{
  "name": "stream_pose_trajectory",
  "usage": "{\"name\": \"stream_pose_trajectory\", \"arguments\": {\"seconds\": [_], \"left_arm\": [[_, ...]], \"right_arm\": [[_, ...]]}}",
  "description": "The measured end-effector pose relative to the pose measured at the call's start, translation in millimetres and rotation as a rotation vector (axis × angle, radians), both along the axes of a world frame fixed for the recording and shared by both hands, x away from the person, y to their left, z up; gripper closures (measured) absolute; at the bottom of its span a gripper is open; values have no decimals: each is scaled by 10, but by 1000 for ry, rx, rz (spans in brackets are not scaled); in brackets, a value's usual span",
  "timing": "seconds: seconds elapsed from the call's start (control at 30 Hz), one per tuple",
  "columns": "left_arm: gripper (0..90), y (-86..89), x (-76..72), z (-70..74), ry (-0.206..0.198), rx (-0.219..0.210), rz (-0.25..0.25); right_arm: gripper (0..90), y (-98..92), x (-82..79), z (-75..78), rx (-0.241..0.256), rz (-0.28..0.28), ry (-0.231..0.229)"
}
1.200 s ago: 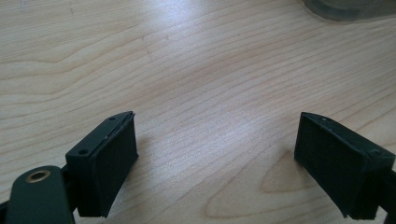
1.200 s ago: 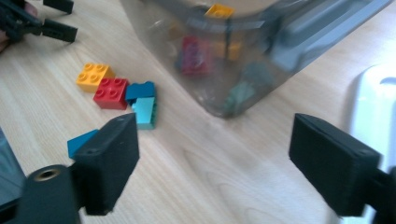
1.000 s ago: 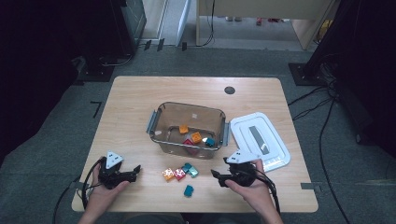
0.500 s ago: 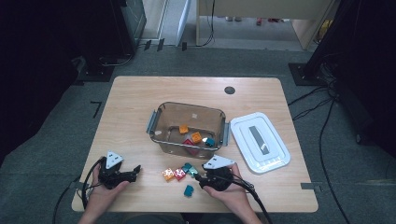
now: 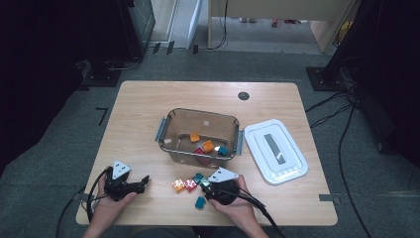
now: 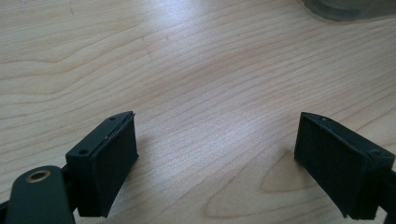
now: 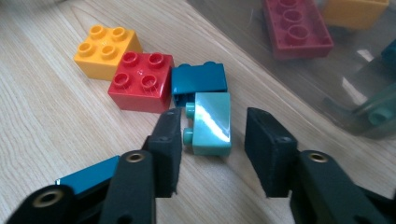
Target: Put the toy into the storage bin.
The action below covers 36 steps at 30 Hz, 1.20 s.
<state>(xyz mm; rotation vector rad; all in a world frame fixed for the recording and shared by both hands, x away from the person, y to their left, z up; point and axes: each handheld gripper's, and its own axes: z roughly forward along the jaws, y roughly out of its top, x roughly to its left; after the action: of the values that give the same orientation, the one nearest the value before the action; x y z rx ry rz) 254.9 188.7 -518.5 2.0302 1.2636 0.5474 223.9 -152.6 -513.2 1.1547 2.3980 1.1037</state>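
My right gripper (image 7: 213,140) is open, its jaws standing on either side of a mint brick (image 7: 212,122) that lies on its side on the table; the left jaw is close to the brick's studs. Just beyond it sit a dark teal brick (image 7: 198,79), a red brick (image 7: 140,80) and a yellow brick (image 7: 108,44). In the high view these bricks (image 5: 190,184) lie in front of the clear bin (image 5: 167,130), with the right gripper (image 5: 206,183) at their right end. My left gripper (image 5: 144,180) rests open over bare wood (image 6: 215,135).
Inside the clear bin lie a red brick (image 7: 296,25), an orange one (image 7: 355,9) and others. A white lid (image 5: 275,151) lies right of the bin. One more teal brick (image 5: 200,202) sits near the table's front edge.
My right gripper has moved left from beside the white lid to the loose bricks and now straddles the mint brick. The left gripper has stayed put.
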Motion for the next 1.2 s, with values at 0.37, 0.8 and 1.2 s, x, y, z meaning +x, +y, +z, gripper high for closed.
{"name": "stream_pose_trajectory", "arguments": {"seconds": [0.37,0.8,1.2], "left_arm": [[130,1,0,0,0,0,1],[131,2,-2,0,-1,0,1],[131,2,-2,1,0,0,0]], "right_arm": [[676,-191,-36,56,15,-6,-6],[676,-846,-141,148,-10,-120,-15],[674,-1286,-158,98,-23,-217,10]]}}
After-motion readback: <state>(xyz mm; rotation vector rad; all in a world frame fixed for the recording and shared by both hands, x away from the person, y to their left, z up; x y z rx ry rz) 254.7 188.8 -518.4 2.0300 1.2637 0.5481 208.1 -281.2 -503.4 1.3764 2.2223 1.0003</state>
